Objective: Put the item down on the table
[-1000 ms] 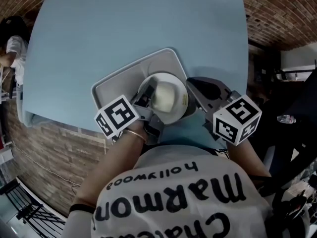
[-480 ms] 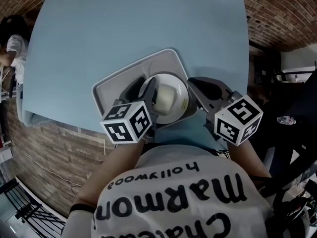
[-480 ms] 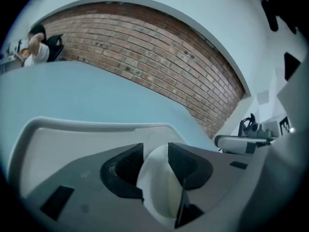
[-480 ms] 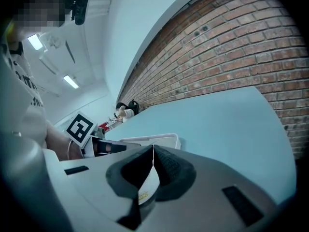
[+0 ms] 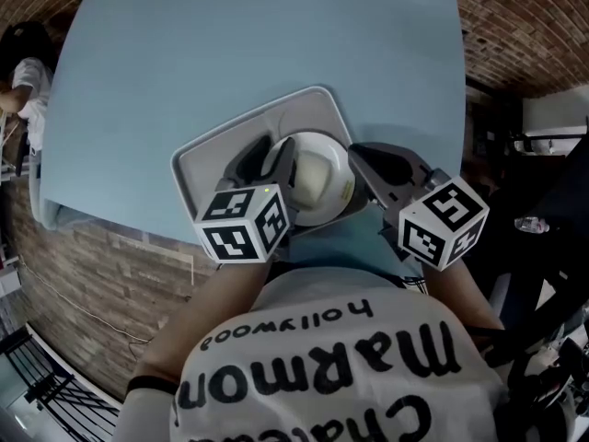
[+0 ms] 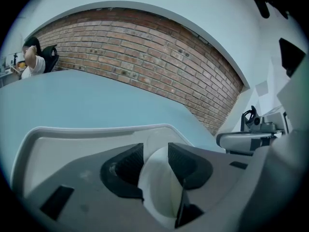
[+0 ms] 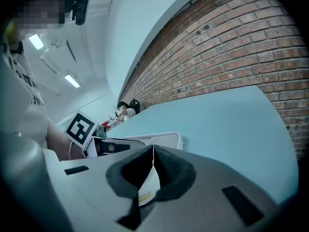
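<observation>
A white bowl [image 5: 317,178] hangs over the near right end of a pale grey tray [image 5: 212,159] on the light blue table [image 5: 230,44]. My left gripper [image 5: 267,161] holds the bowl's left rim, with the bowl wall [image 6: 159,182] standing between its two dark pads. My right gripper [image 5: 359,159] pinches the opposite rim; its jaws are pressed onto the thin edge of the bowl [image 7: 147,190]. Whether the bowl's base touches the tray is hidden by the grippers. The tray [image 6: 72,139] stretches out ahead of the left jaws.
The table's near edge runs just under the grippers, close to the person's body. A brick wall [image 6: 145,47] lies beyond the table. A seated person [image 6: 31,64] is at the far left corner. An office chair [image 6: 251,117] stands off to the right.
The left gripper's marker cube has swung right and turned, settling closer under the bowl. The bowl has shifted slightly away from me. The right gripper has stayed put.
</observation>
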Motion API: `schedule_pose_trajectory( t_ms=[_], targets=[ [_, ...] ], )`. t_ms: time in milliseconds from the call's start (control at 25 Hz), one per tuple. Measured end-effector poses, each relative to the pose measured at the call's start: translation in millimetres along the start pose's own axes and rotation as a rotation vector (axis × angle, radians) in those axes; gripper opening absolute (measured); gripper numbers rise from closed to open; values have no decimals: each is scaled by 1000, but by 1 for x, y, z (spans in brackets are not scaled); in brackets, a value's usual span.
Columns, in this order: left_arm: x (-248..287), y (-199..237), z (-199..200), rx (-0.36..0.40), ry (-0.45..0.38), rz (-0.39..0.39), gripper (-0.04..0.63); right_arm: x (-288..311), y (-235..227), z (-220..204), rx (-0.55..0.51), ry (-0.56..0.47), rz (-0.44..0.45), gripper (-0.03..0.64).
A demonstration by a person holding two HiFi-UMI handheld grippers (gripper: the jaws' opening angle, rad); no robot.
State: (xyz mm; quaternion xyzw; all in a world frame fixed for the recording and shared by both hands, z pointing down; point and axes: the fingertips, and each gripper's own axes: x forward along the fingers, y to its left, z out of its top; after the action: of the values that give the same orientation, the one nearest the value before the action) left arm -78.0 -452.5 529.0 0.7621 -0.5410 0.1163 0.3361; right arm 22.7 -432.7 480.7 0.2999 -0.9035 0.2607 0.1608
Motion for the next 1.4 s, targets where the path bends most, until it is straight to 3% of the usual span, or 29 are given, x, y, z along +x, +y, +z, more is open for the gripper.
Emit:
schedule_pose_trajectory(
  t_ms=[360, 720, 920, 1120, 1320, 1400],
  targets=[
    [-1, 5, 2, 59, -23, 37, 201, -5, -3, -6, -21, 15, -31, 11],
    [-25, 28, 1, -51, -81, 100, 204, -6, 1, -6, -91, 29, -22, 11],
    [-62, 47, 10, -111, -173, 137, 204, -8, 8, 3, -118, -5, -72, 11],
    [-111, 38, 37, -75, -330, 41, 202, -12, 34, 23, -179, -80, -49, 9],
    [-156, 23, 53, 23, -372, -26, 199, -18, 80, 31, -241, -71, -6, 11],
    [-177, 6, 59, 75, -403, -107, 136, -24, 95, 34, -247, -88, -19, 9]
  ],
)
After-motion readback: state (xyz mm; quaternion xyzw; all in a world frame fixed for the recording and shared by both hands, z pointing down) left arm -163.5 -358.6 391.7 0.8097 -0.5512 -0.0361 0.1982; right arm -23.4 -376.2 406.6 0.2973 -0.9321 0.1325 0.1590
